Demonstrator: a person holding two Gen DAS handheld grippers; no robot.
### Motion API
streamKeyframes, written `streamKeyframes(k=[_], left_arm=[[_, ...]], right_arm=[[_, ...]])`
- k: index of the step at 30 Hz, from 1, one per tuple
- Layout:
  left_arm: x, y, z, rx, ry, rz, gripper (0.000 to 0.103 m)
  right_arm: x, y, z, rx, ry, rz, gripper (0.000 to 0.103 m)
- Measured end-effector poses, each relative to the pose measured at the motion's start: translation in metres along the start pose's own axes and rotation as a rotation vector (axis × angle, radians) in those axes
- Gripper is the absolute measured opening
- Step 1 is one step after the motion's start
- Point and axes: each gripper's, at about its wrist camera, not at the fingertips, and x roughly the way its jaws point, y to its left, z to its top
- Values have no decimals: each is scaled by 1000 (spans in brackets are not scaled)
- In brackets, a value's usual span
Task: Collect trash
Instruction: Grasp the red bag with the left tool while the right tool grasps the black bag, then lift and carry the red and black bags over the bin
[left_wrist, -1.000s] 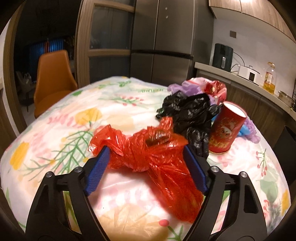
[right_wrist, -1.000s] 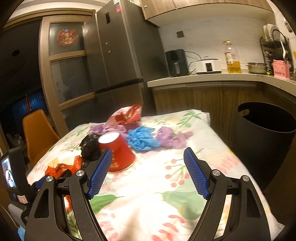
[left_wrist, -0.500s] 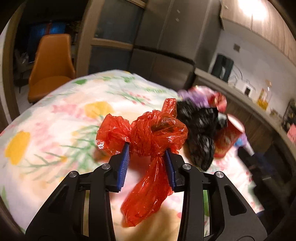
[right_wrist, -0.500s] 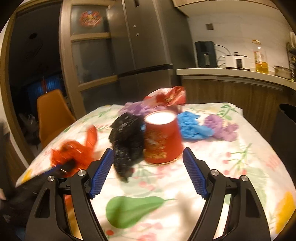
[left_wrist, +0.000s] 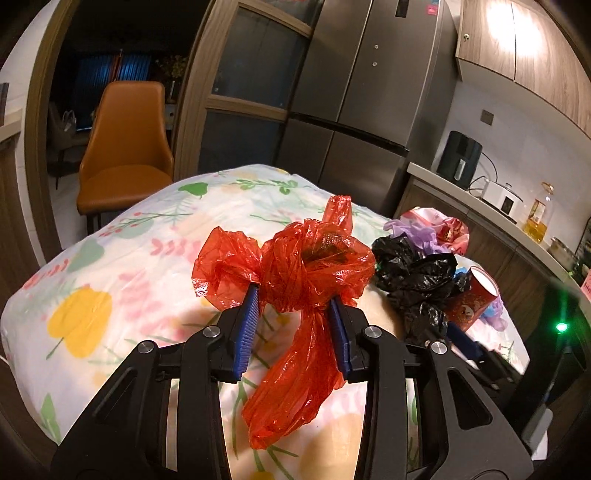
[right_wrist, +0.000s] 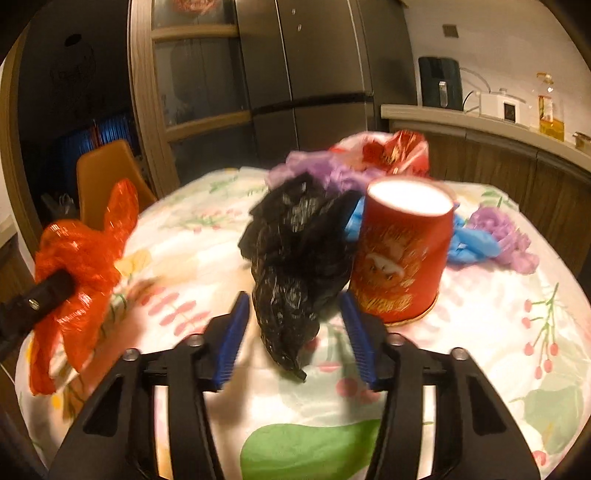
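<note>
Over the table (left_wrist: 122, 266), left gripper (left_wrist: 293, 325) pinches the limp red bag (left_wrist: 314, 266) mid-bunch; right gripper (right_wrist: 291, 332), fingers just closing, straddles the soft black bag (right_wrist: 295, 266).

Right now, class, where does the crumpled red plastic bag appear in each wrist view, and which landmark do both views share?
Left wrist view: crumpled red plastic bag sits centre, pinched in the left tool.
Right wrist view: same bag at the far left edge.
Shared landmark: upside-down red paper cup beside the black plastic bag.
</note>
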Motion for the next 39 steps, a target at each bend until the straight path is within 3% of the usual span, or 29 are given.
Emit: streamKeyframes(k=[1,3,7,19,31,39], left_arm=[[0,1,0,-1,1,-2,35],[-1,1,-1,-1,-1,2,35],[-5,1,-1,-1,-8,8,35],[-31,-14,2,20,-49,9,35],[-54,-70,-5,115,-70,-82,35],[-58,-134,-12,197,-81,-204,35]], right_arm=[[3,0,0,-1,16,10,26],[2,0,0,-5,20,24,12],[-17,9,1,-56,-49,57,3],[-100,6,8,-81,-191,127,2],[-156,-44,1,-34,-268,33,2],[-180,-86,1,6,-308,-54,2]])
